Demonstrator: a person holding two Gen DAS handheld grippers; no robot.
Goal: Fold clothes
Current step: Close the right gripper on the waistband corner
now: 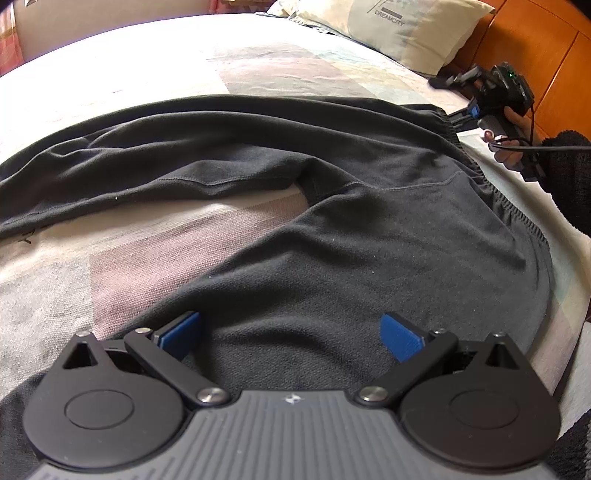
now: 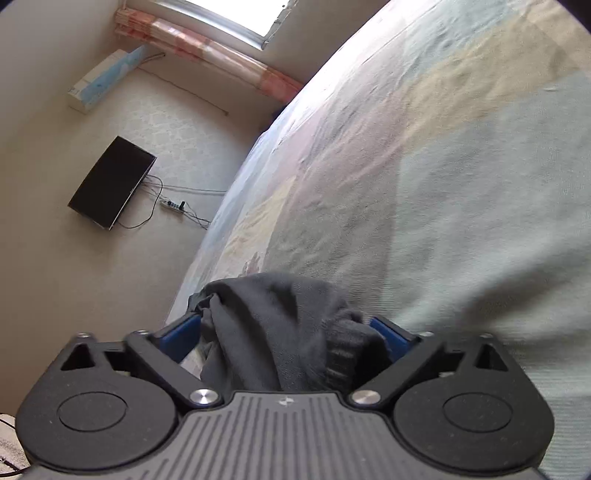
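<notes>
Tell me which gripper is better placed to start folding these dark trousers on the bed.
Right, probably. The right gripper already has the trousers' waistband bunched between its fingers, while the left gripper stands open over flat cloth.

Cut off at nine o'clock: far leg of the dark trousers (image 1: 258, 155). Hidden behind bunched fabric (image 2: 280, 332): whether the right gripper (image 2: 291, 334) pads press it. Pillow (image 1: 402, 29) clipped at twelve o'clock.
</notes>
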